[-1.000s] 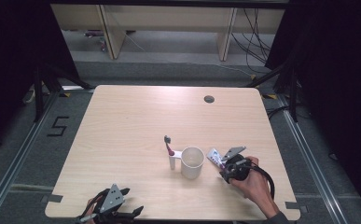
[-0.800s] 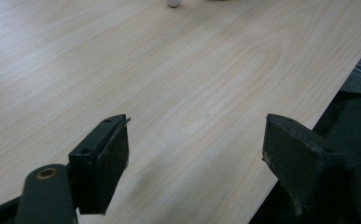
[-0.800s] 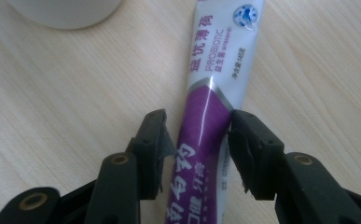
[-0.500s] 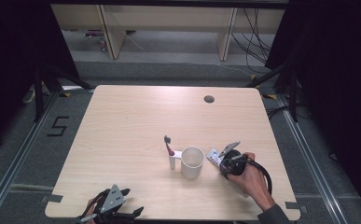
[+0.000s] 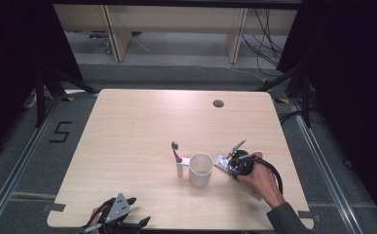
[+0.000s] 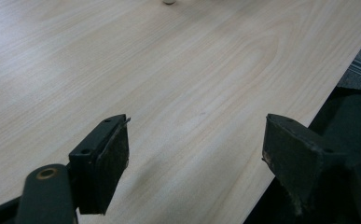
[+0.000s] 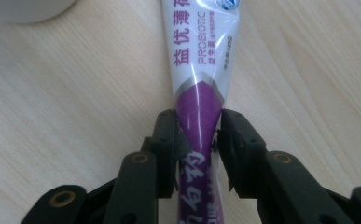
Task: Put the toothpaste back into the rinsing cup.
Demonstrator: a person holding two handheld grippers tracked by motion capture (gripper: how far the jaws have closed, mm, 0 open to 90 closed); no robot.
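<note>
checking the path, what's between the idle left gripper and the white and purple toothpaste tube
Bare wood. In the high view, only light wooden table lies between the left gripper and the white and purple toothpaste tube; the white cup stands just beside that line.

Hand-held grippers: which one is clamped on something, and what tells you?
The right hand-held gripper: its jaws have just closed onto the purple end of the toothpaste tube. The left hand-held gripper gapes over bare table.
</note>
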